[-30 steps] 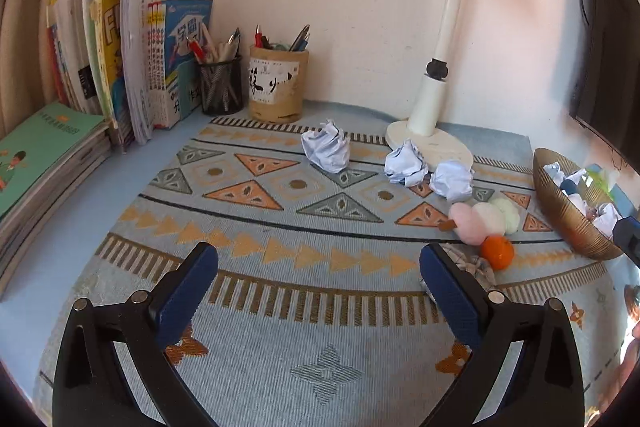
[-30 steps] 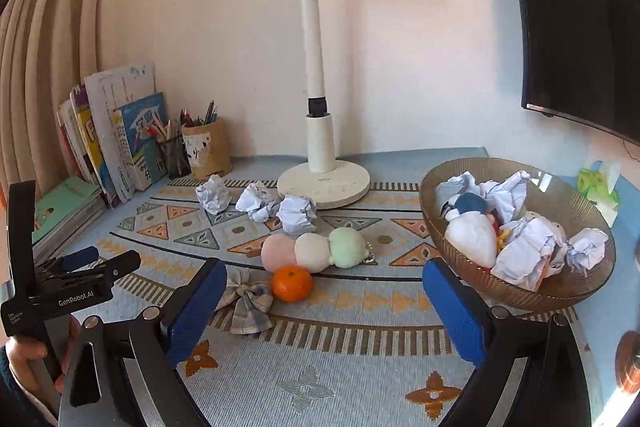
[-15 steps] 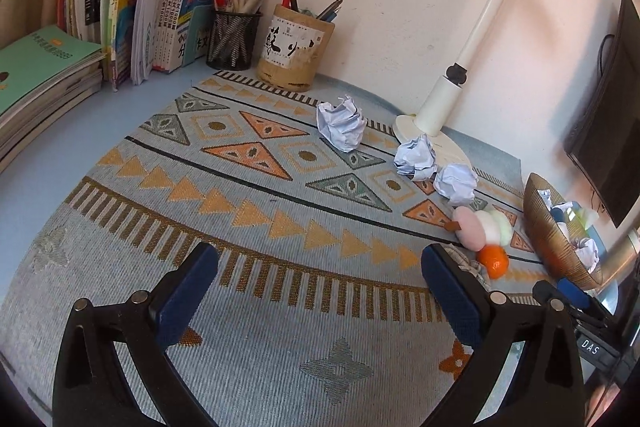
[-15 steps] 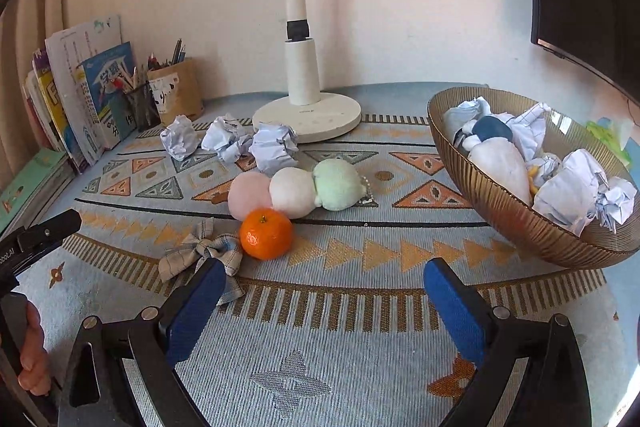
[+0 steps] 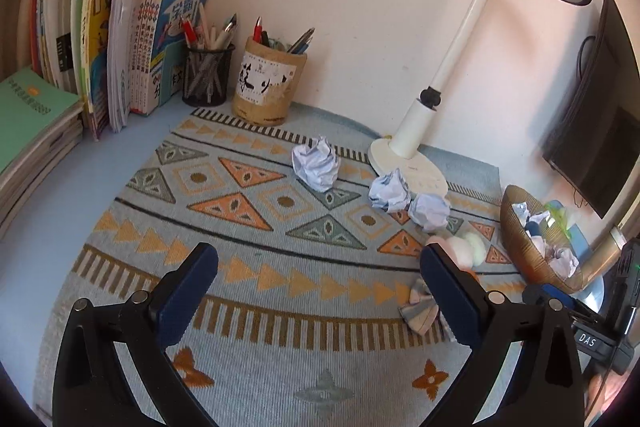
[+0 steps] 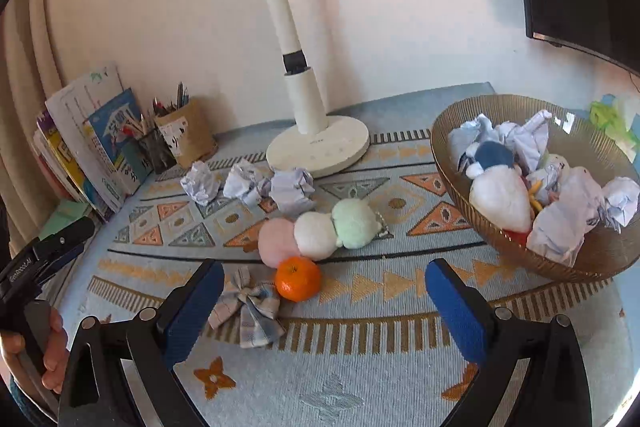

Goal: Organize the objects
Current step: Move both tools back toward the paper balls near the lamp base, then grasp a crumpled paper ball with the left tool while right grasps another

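Note:
Three crumpled paper balls (image 5: 316,165) lie on the patterned mat (image 5: 256,211) near the lamp base; they also show in the right wrist view (image 6: 291,185). An orange (image 6: 297,277), a plaid cloth bow (image 6: 249,307) and a pink-white-green plush (image 6: 320,231) lie mid-mat. A brown bowl (image 6: 592,259) at the right holds paper balls and toys. My left gripper (image 5: 320,297) is open and empty above the mat's front. My right gripper (image 6: 320,301) is open and empty, just in front of the orange and bow.
A white desk lamp (image 5: 412,143) stands at the back. Two pen holders (image 5: 269,85) and upright books (image 5: 120,39) stand at the back left, with stacked books (image 5: 28,119) at the left edge. A black monitor (image 5: 600,115) hangs at the right.
The right gripper has moved closer to the orange and bow. The left gripper's view has swung back and nearer to the paper balls.

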Demonstrator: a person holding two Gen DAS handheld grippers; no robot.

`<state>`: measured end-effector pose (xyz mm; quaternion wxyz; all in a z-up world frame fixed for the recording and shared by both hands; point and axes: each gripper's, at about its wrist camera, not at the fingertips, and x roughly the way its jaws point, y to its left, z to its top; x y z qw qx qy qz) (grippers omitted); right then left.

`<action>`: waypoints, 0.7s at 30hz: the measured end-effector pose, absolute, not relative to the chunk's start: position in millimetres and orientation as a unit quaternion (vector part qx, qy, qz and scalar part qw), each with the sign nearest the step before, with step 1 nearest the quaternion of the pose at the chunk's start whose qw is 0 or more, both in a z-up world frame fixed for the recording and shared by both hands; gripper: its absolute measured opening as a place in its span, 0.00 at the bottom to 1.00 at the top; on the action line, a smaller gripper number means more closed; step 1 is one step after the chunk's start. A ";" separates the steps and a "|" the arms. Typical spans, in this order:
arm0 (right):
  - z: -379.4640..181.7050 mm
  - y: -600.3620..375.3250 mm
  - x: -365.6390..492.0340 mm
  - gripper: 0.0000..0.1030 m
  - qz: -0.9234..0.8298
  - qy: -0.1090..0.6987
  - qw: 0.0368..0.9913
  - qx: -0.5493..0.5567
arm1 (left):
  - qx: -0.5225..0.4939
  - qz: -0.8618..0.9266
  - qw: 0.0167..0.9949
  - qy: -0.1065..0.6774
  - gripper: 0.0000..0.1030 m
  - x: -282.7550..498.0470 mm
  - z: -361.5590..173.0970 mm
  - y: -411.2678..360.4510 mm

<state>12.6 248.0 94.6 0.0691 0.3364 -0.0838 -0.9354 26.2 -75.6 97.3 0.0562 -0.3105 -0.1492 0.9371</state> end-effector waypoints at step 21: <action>18.9 202.9 -154.1 0.49 -0.883 -0.050 0.136 0.446 | -0.421 0.892 0.050 -0.158 0.69 -179.1 28.8 -59.8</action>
